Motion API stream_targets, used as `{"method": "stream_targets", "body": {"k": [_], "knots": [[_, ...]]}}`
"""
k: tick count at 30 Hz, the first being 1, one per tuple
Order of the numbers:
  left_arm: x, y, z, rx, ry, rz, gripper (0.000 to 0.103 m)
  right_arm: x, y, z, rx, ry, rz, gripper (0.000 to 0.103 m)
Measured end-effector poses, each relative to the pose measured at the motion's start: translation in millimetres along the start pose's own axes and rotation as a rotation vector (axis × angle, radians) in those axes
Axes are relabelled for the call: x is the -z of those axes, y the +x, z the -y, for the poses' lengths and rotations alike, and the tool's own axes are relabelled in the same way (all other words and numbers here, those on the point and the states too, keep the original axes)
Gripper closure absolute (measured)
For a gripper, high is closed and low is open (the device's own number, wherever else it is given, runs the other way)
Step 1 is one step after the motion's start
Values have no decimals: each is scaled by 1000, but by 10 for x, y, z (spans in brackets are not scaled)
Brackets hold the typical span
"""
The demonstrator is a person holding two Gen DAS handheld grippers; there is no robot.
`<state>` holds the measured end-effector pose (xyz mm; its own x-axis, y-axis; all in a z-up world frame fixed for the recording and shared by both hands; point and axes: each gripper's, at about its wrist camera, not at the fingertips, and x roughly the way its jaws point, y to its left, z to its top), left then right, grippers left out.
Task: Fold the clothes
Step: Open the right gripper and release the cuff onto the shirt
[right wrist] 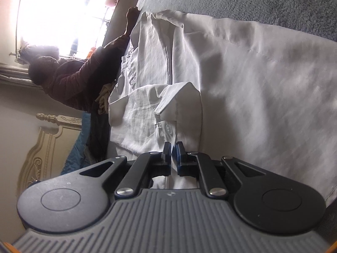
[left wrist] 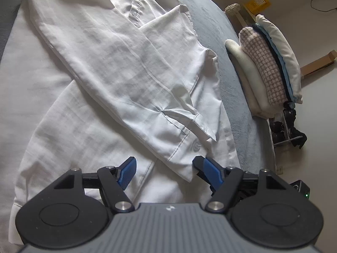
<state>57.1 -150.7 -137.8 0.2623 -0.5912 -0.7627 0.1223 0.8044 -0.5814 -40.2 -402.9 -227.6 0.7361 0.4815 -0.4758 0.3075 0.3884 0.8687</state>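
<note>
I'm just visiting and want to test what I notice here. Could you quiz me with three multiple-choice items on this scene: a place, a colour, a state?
1. Where is the stack of folded clothes?
A) at the edge of the grey blanket
B) on the shirt
C) in a drawer

2. What colour is the shirt?
A) blue
B) white
C) red

3. How is the right tool?
A) wide open
B) shut on the shirt
C) out of sight

Answers: 1 A, it sits beside the shirt; 2 B, plain white fabric; 3 B, cloth is pinched, while the left tool gapes.
</note>
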Motion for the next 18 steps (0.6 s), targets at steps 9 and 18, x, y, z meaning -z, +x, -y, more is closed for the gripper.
{"method": "stream_targets", "body": {"k": [9,18], "knots": [[73,73,103,0,14,-4,32,-85,-249,8,-54,31,50,78],[149,137,165,0,4,-20,32,-336,-461,23,-64,21,99,71]]}}
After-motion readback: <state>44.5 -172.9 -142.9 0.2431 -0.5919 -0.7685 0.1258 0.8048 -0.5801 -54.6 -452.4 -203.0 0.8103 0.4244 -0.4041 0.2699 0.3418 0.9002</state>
